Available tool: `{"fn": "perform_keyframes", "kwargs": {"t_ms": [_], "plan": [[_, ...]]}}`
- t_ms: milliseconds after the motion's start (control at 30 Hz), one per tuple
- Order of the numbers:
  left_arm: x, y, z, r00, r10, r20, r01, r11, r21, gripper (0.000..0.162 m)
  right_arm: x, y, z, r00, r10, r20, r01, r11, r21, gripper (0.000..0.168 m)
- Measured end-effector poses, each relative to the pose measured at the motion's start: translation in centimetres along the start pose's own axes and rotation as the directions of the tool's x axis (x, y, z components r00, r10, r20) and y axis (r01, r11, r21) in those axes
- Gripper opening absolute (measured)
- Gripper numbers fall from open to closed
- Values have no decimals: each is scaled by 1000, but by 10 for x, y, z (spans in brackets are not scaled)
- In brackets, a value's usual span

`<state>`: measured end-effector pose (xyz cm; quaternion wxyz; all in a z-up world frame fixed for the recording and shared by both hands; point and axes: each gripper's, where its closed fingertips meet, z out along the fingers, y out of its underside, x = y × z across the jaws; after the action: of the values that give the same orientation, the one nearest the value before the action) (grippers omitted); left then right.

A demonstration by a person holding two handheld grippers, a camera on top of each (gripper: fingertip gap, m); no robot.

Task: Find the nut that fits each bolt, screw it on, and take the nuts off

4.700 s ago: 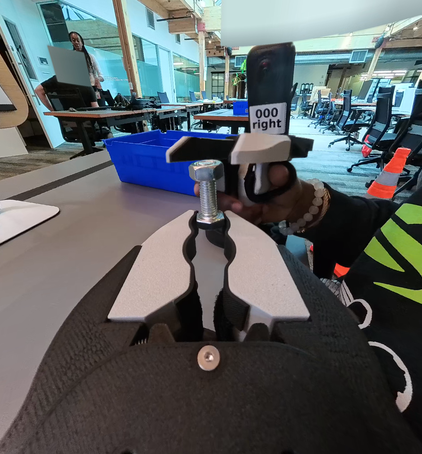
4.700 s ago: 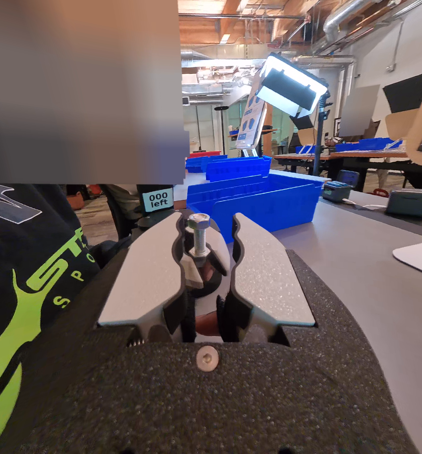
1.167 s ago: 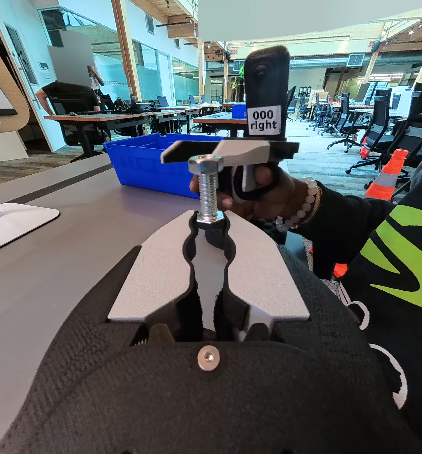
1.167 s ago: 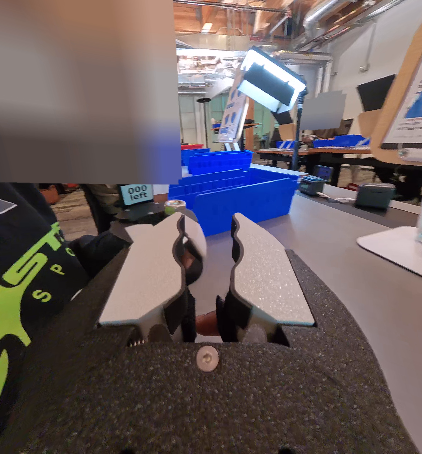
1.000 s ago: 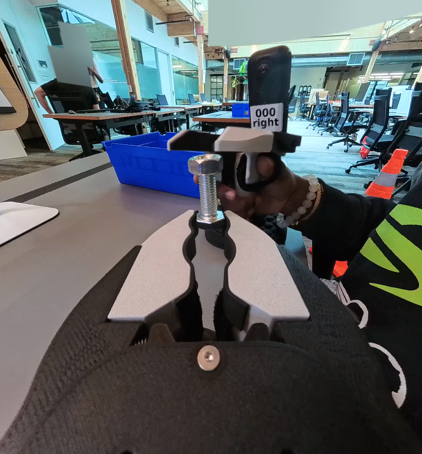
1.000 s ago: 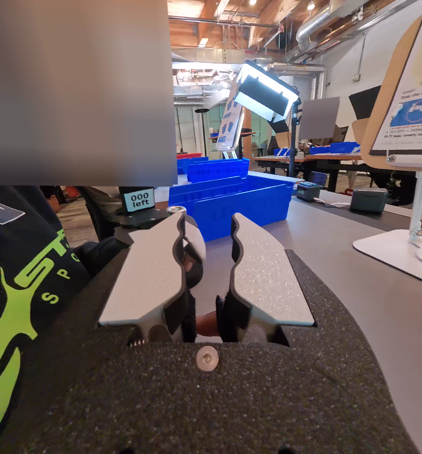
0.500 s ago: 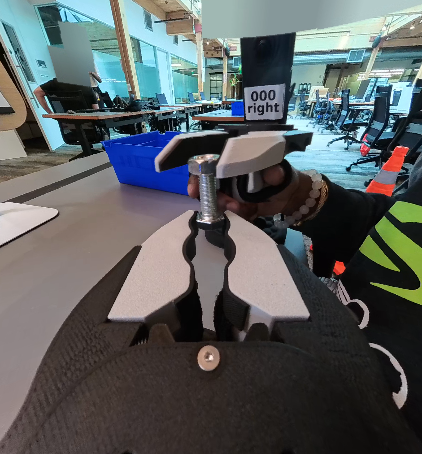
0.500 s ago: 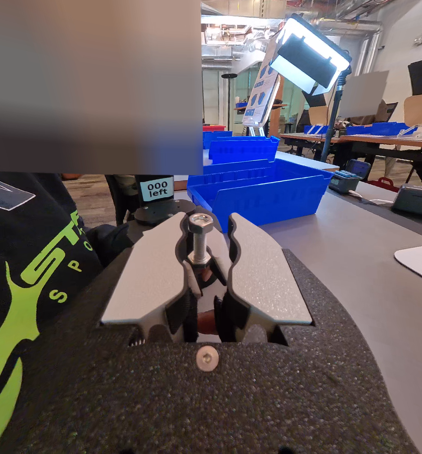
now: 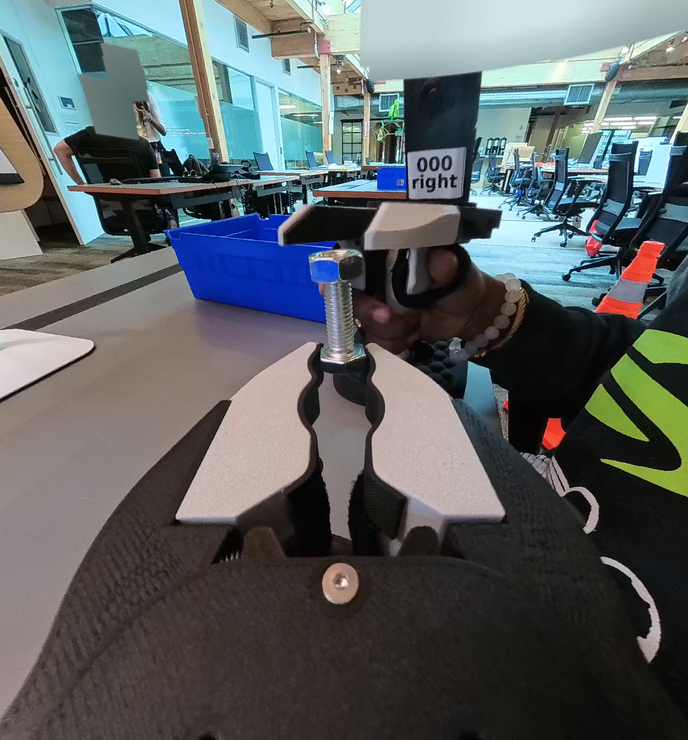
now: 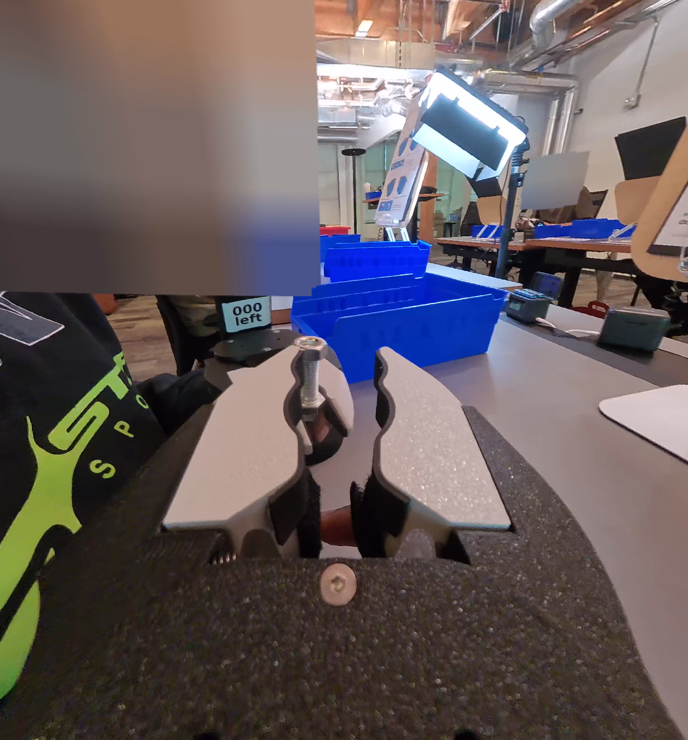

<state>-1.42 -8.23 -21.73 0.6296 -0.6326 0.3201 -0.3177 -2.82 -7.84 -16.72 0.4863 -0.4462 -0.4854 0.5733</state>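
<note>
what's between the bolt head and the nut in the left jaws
Only bare thread. In the left wrist view the bolt stands upright, its nut clamped at the left gripper, nothing else on the shank. The right gripper is open.

The bolt (image 9: pixel 337 304) stands with its lower end hidden below the nut (image 9: pixel 343 354), between the left gripper's (image 9: pixel 342 362) fingertips. In the right wrist view the bolt (image 10: pixel 309 376) is partly hidden behind the right gripper's (image 10: pixel 336 374) left finger (image 10: pixel 250 436). What the blue bin (image 9: pixel 250 260) behind the bolt holds cannot be seen.
</note>
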Motion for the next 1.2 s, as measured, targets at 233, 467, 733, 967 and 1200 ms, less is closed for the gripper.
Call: {"fn": "perform_keyframes", "kwargs": {"t_ms": [233, 467, 733, 967, 1200], "plan": [[0, 1, 1, 1000, 6, 0, -6, 1000, -8, 18, -13, 3, 23, 998, 3, 62, -3, 1000, -4, 36], [1, 1, 1, 1000, 9, -2, -9, 1000, -6, 18, -10, 6, 26, 999, 12, 46, -11, 1000, -13, 36], [0, 0, 0, 1000, 5, -2, -5, 1000, 2, 18, 6, 5, -1, 999, -8, -39, 7, 1000, -23, 36], [0, 0, 0, 1000, 7, 2, -7, 1000, -1, 18, -2, -4, -4, 1000, -21, 11, 22, 995, -101, 36], [0, 0, 0, 1000, 14, 2, -14, 1000, -1, 18, -9, 0, 15, 998, -51, 46, 56, 991, -118, 37]]}}
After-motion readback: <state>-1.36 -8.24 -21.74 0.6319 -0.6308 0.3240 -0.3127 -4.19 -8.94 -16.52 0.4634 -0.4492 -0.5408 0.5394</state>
